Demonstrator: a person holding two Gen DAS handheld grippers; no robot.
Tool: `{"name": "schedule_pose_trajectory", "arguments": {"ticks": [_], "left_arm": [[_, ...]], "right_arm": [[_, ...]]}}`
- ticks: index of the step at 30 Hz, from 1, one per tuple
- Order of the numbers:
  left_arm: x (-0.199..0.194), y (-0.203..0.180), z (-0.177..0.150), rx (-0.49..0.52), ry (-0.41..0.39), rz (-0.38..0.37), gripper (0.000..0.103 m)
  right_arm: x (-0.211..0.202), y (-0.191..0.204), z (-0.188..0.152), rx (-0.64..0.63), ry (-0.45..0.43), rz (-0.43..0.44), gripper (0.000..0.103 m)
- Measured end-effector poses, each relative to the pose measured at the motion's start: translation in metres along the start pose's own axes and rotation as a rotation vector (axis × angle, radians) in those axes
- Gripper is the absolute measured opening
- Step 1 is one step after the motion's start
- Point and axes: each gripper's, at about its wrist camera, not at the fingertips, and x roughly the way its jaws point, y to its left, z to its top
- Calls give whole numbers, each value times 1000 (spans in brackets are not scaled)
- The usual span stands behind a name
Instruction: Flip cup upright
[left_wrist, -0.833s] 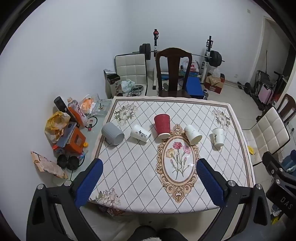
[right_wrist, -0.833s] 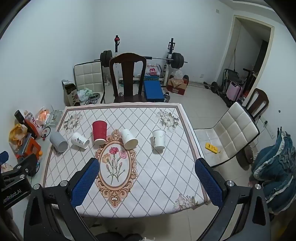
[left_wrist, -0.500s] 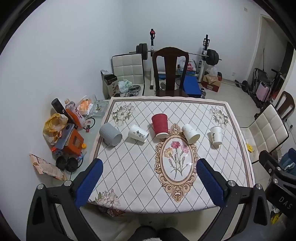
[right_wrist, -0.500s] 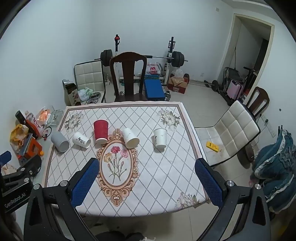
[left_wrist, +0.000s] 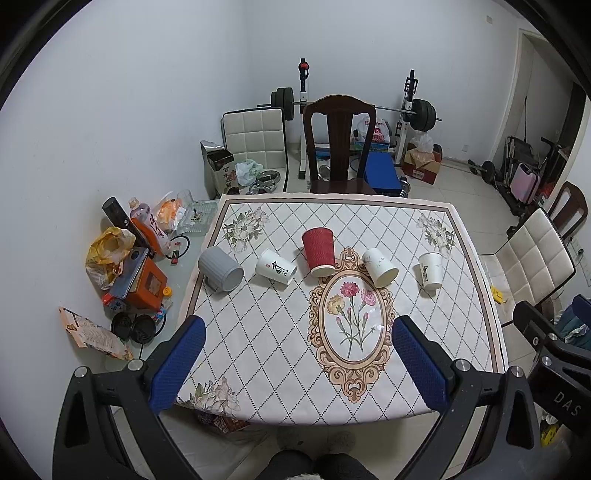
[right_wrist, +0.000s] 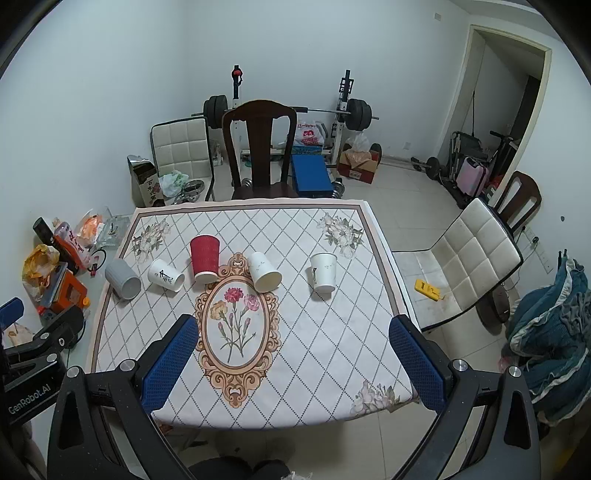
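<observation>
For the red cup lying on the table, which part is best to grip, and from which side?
Grip the red cup across its ribbed wall near the middle, coming down from above with the left tongs, open now. It lies on its side, mouth toward the camera, so both flanks are probably free for the fingers.

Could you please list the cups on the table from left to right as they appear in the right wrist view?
Grey ribbed cup → white paper cup with black lettering → red corrugated paper cup → plain white paper cup → white paper cup with a dark mark, all lying on their sides.
</observation>
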Motion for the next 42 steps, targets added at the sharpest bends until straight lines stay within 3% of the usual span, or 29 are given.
{"name": "schedule_pose_trajectory", "arguments": {"ticks": [42], "left_arm": [[-10,-3,10,2,-5,-14,103]], "right_arm": [[-5,5,5,-5,-6,8,103]]}}
